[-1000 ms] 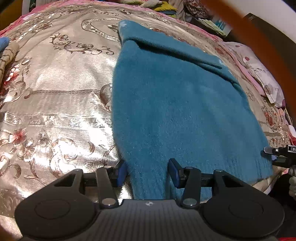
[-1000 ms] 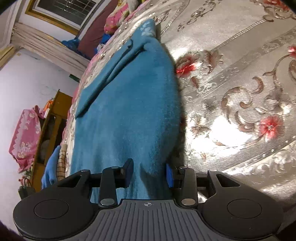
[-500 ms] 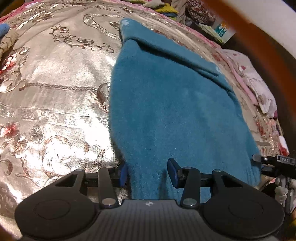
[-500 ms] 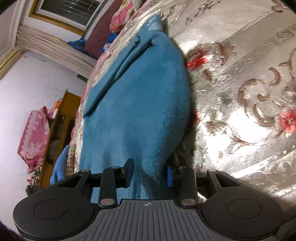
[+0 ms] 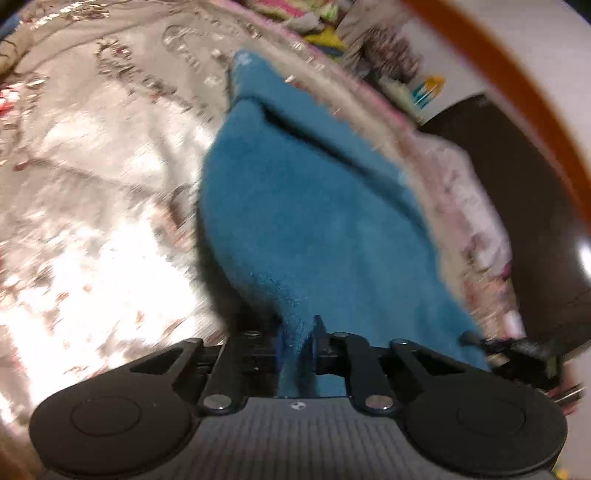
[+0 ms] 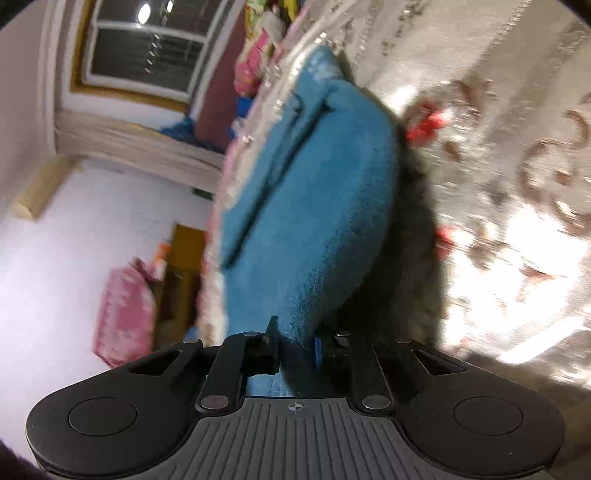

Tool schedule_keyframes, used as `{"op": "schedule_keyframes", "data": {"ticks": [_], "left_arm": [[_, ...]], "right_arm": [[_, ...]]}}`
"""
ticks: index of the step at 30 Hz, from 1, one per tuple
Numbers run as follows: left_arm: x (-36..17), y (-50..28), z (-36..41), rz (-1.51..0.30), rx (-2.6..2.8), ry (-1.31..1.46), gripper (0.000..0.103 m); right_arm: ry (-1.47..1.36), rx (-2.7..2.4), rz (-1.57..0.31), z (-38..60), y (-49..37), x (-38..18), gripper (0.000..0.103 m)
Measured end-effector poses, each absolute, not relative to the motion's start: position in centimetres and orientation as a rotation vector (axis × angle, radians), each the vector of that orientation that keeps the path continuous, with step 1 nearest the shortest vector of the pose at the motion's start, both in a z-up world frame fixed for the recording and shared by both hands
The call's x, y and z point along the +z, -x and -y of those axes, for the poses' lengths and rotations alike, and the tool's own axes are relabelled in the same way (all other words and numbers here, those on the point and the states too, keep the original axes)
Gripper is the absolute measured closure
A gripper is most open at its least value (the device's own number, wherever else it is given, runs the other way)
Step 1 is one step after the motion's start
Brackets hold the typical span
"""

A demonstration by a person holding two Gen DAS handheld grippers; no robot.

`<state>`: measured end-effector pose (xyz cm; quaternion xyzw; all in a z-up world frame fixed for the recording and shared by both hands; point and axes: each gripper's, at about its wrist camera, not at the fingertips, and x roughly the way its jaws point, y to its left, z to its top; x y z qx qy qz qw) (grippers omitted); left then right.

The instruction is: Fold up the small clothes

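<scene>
Your left gripper [image 5: 297, 345] is clamped on the near hem of the teal fuzzy sweater [image 5: 314, 221], its jaws drawn narrow with the knit bunched between them. Your right gripper [image 6: 295, 345] pinches the same hem at the other corner, equally tight. The sweater's near edge is raised off the floral satin bedspread [image 5: 92, 206], casting a dark shadow beneath it, while the far part with its folded-in sleeve lies on the spread. From the left view, the right gripper shows just past the sweater's right edge. Beyond the bed's far side sits a blurred heap of clothes [image 5: 317, 26]. The right view shows a window [image 6: 147, 48], a pink bundle [image 6: 123, 317] and a wooden cabinet [image 6: 181, 273].
</scene>
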<state>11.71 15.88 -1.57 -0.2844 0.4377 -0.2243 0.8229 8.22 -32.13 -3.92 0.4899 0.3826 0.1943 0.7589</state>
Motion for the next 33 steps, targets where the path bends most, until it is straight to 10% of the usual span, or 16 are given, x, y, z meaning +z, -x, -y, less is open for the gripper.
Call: {"op": "schedule_keyframes", "data": {"ticks": [33], "left_arm": [[-1.1,-35.4,-16.3,-0.612,-0.374,0.764,0.086]], "right_arm": [[-1.226,0.260,-0.536,33.6,-33.6,-3.2,0.087]]}}
